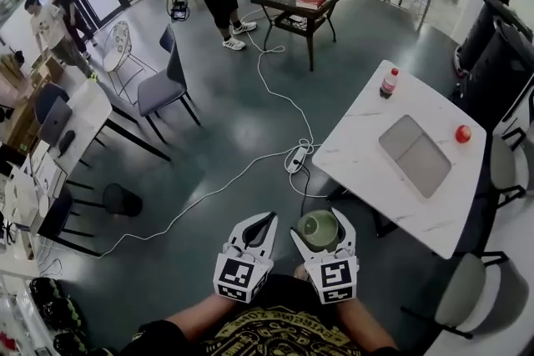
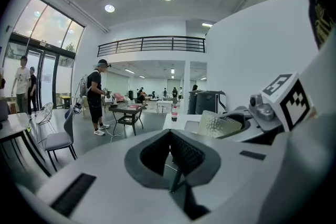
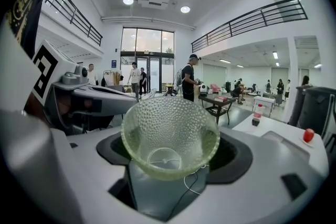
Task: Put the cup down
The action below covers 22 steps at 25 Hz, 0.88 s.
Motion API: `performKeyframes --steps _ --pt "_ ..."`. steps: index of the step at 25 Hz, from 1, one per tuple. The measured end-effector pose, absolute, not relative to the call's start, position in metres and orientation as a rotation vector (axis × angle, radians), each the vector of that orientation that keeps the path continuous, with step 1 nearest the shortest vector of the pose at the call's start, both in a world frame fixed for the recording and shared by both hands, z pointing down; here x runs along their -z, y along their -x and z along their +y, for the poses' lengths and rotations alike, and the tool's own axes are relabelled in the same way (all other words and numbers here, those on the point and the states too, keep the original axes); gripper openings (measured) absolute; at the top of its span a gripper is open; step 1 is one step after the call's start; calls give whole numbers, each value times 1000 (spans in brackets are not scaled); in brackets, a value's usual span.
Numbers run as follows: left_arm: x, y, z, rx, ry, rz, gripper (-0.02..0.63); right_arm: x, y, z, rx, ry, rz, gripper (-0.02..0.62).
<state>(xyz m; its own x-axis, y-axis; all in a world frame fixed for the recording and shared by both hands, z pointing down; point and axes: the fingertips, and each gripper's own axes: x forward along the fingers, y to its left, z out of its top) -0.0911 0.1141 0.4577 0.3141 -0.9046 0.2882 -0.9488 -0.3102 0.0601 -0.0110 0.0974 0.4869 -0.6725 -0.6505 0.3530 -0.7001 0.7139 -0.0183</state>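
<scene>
1. Left gripper (image 1: 265, 223): we hold it close to the body with its jaws brought together on nothing. It has no part in the carry, so we judge it is parked beside the right one to keep out of the way.
2. Right gripper (image 1: 319, 226): its jaws are clamped on the green dimpled glass cup (image 3: 170, 136). The cup's mouth points forward along the jaws. The cup hangs in the air above the dark floor and is not yet over any surface.
3. White marble table (image 1: 367, 137): it stands to the right and ahead, carrying a drinks bottle (image 1: 389, 82), a grey mat (image 1: 415, 154) and a red ball-like object (image 1: 463, 133). We judge its bare near corner to be the likeliest place to set the cup down.
</scene>
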Motion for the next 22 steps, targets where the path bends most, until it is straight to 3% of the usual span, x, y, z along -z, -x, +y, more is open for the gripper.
performKeyframes --steps 22 --pt "-468 -12 78 -357 -2502 -1453 8 -501 -91 74 -313 -1271 -2501 396"
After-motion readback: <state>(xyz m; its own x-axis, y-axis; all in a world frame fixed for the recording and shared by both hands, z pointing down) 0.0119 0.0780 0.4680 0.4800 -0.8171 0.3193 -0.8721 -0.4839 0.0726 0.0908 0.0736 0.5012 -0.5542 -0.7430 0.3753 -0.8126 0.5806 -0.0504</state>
